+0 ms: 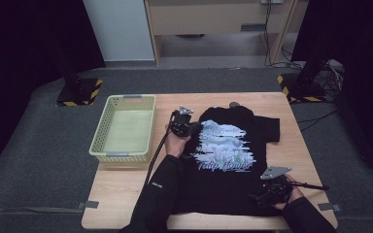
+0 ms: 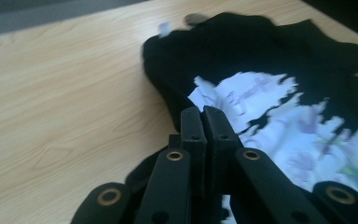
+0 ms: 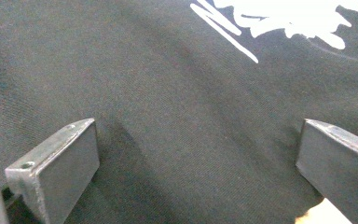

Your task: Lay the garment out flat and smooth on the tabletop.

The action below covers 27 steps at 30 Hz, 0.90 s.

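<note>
I wear black long sleeves, and the left one has a small white marking on the forearm. My left gripper (image 1: 190, 127) is black, with a grey three-cornered plate on top and a black cable that trails down beside my arm. Its jaws are black bars with brass-ringed holes and small screws. My right gripper (image 1: 262, 196) is black too, with the same grey plate; its jaws are flat, dark grey blocks.

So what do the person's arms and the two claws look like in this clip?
Both forearms wear black sleeves; the left sleeve carries a small white mark. The left claw and right claw are black, each topped by a grey three-cornered plate. A black cable trails from the left one. The jaws are flat black blocks with brass-ringed holes.
</note>
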Motion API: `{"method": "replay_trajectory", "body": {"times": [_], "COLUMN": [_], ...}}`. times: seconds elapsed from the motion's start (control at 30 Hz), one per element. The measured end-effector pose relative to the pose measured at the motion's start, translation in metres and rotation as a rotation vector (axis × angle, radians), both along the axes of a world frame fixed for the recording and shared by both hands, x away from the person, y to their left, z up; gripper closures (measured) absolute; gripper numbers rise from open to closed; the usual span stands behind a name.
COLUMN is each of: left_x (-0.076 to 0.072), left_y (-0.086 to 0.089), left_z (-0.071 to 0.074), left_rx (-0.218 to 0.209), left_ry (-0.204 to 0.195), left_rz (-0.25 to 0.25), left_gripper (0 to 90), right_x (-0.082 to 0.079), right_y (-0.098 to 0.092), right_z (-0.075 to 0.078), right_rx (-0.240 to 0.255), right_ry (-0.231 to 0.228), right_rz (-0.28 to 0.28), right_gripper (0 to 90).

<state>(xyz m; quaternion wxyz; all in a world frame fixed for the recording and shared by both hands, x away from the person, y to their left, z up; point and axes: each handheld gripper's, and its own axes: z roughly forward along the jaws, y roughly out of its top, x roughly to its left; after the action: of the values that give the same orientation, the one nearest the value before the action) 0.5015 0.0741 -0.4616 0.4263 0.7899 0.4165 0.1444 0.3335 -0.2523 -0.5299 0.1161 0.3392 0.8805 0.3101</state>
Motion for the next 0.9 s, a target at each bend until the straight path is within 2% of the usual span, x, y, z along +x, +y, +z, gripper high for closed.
{"method": "replay_trajectory", "body": {"times": [0.07,0.17,0.27,0.33,0.53,0.83,0.9], "left_x": [-0.010,-0.025,-0.037,-0.045,-0.061,-0.067,-0.066], "left_y": [-0.011,-0.028,-0.043,-0.053,-0.078,-0.097,-0.099], "left_z": [0.005,0.010,0.009,0.006,-0.013,-0.051,-0.059], "left_rx": [-0.015,-0.007,-0.008,0.008,0.055,0.052,0.066], "left_ry": [-0.013,-0.038,-0.034,-0.029,-0.002,0.060,0.077], "left_rz": [-0.031,-0.073,-0.101,-0.121,-0.166,-0.186,-0.196], "left_gripper": [87.6,87.5,87.4,87.4,87.1,86.6,85.9], "right_x": [0.000,0.000,0.000,0.000,0.000,0.000,0.000], "right_y": [0.000,0.000,0.000,0.000,0.000,0.000,0.000], "right_z": [0.000,0.000,0.000,0.000,0.000,0.000,0.000], "right_rx": [0.000,0.000,-0.001,-0.001,-0.002,-0.003,-0.004], "right_ry": [-0.001,0.000,0.000,0.001,0.002,0.003,0.003], "right_rz": [0.001,-0.001,0.000,0.000,-0.001,0.001,0.001], "right_gripper": [0.3,0.3,0.3,0.3,0.3,0.3,0.3]}}
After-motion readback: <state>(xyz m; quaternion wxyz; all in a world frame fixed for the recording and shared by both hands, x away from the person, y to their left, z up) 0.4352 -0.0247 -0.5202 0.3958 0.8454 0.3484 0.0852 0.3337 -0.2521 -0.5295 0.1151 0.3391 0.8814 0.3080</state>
